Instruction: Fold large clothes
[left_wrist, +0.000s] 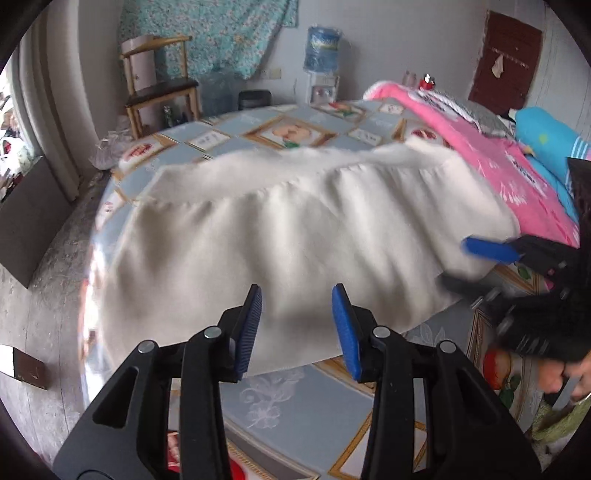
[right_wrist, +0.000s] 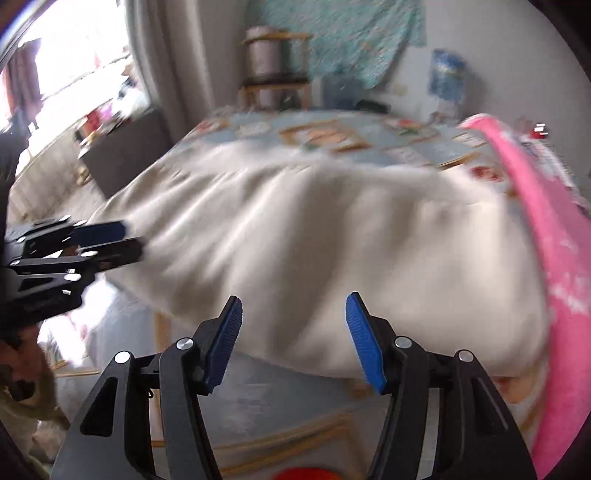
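The work surface is a bed covered with a pale blue patterned sheet (left_wrist: 295, 402) printed with framed motifs; it stands in a room with a wooden chair (left_wrist: 159, 85) and a water dispenser (left_wrist: 322, 70) against the far wall, under a teal floral cloth (left_wrist: 221, 33) hung on that wall. A pink blanket (left_wrist: 491, 155) lies along the right side of the bed, with a light blue item (left_wrist: 550, 144) beyond it. The task item, a large white garment (left_wrist: 295, 229) with a gathered seam running across its far part, lies spread across the middle of the sheet, its right edge next to the pink blanket. The left gripper (left_wrist: 297, 325) is positioned over the near edge of the garment; its blue-padded jaws stand apart with nothing between them, and the pads are not pressing on the fabric. The right gripper (right_wrist: 293, 332) is positioned likewise over the near edge of the garment, further to the right; its jaws stand apart and are empty. In the left wrist view the right gripper appears at the garment's right corner, with one blue pad against the white fabric. The right wrist view is motion-blurred, so fine detail is not readable.
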